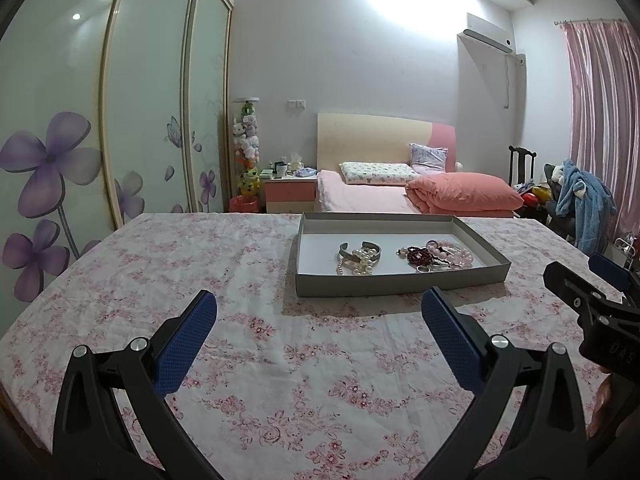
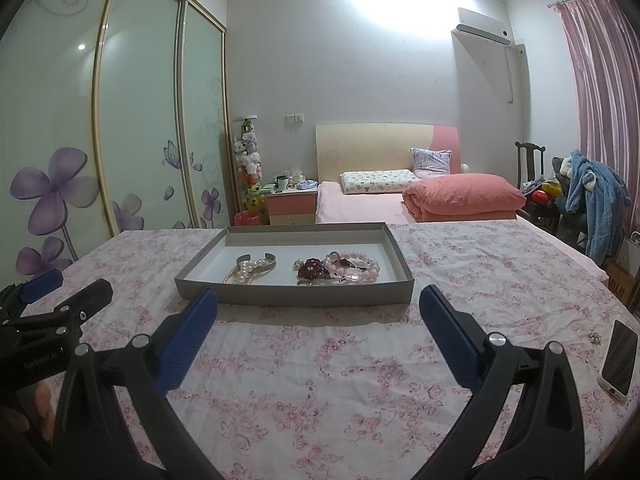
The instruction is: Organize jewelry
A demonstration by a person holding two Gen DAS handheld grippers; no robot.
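Observation:
A shallow grey tray [image 1: 400,279] [image 2: 296,295] sits on the floral tablecloth. It holds a silver cuff bangle [image 1: 360,249] [image 2: 258,263], white pearl strands [image 1: 360,266] [image 2: 242,274], a dark red bead bracelet [image 1: 419,255] [image 2: 314,269], pink bead bracelets [image 1: 456,252] [image 2: 360,266] and a ring [image 1: 423,269]. My left gripper [image 1: 318,314] is open and empty, short of the tray's near wall. My right gripper [image 2: 318,308] is open and empty, just before the tray. A small pearl piece [image 2: 595,337] lies loose on the cloth at far right.
A phone [image 2: 618,362] lies near the table's right edge. The right gripper shows at the right edge of the left wrist view [image 1: 592,300]; the left gripper shows at the left of the right wrist view [image 2: 52,308]. A bed, wardrobe and chair stand beyond the table.

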